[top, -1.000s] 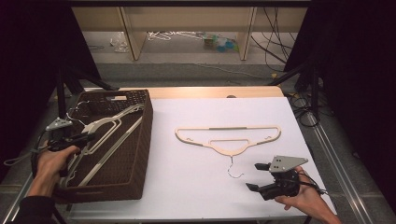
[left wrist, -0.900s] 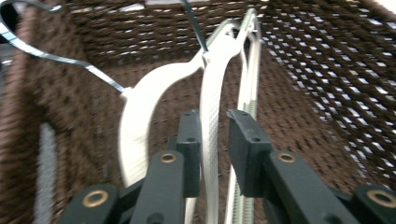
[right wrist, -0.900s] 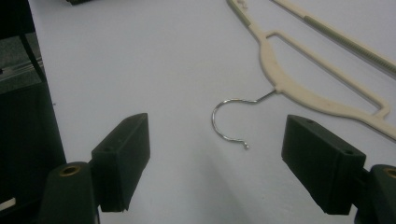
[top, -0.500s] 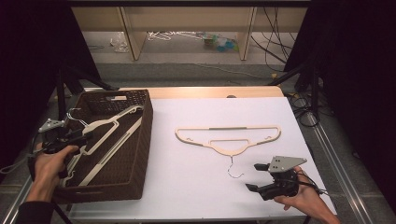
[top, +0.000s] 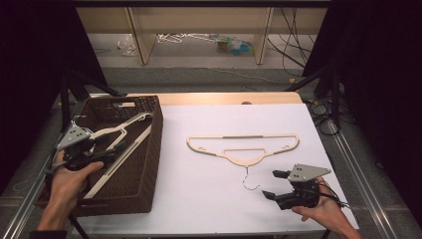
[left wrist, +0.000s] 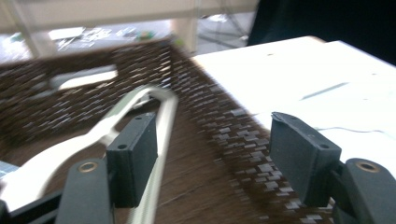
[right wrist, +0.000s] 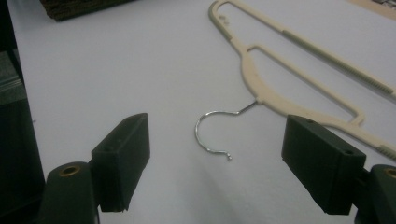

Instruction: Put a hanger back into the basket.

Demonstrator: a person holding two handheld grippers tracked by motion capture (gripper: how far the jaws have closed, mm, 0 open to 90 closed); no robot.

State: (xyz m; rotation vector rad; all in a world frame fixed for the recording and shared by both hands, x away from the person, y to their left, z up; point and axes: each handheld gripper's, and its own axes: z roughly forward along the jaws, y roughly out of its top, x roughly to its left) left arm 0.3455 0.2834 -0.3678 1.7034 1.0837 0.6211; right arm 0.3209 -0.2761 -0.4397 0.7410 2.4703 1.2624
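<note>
Left gripper (top: 107, 155) sits over the brown wicker basket (top: 144, 164), jaws parted and empty; the left gripper view, blurred, places a cream hanger in the basket (left wrist: 154, 100) just behind its left jaw. High view shows a second cream hanger (top: 244, 147) flat on the white table (top: 199, 199). Right gripper (top: 272, 185) is spread wide, gripping nothing; its own view frames the wire hook (right wrist: 212, 133) between the jaws, untouched.
</note>
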